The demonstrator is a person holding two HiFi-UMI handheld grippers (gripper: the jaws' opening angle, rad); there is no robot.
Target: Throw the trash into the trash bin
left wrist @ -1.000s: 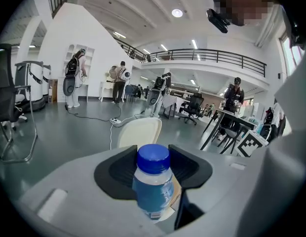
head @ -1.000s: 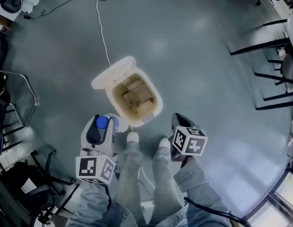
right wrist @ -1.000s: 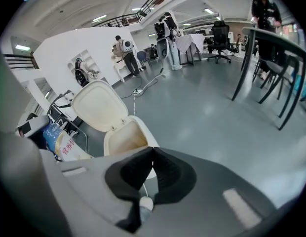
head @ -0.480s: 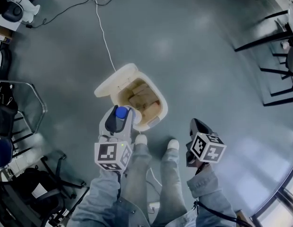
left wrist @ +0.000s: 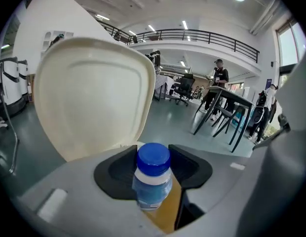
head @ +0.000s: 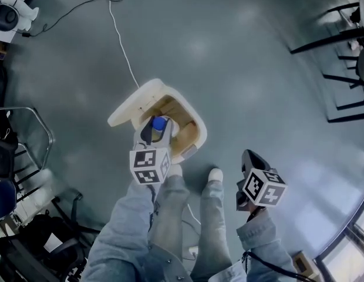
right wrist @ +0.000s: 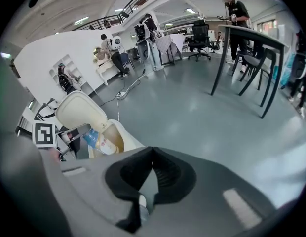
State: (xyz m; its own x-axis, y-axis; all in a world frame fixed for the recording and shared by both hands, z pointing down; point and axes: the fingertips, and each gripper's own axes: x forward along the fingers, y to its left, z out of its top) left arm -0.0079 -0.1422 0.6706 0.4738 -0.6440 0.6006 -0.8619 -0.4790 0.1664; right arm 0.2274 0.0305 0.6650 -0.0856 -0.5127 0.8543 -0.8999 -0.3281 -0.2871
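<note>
1. Fingers (left wrist: 190,167) of the left gripper (head: 157,131) are clamped on the blue-capped bottle (left wrist: 153,181), over the trash bin's (head: 195,129) open mouth, just inside its near rim.
2. Raised lid (head: 130,103) stands close ahead of the bottle.
3. Right gripper (right wrist: 152,154), fingers together, hangs apart from the bin.
4. Bare floor (head: 246,69) lies beyond the bin.

Open-plan office hall: mezzanine railing (left wrist: 192,33), office chairs (left wrist: 185,87), desks (right wrist: 247,31), grey floor (head: 241,69)

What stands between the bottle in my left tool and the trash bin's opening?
Nothing visible. The lid is swung up and stands clear, and the left tool holds the bottle over the open mouth of the trash bin.
</note>
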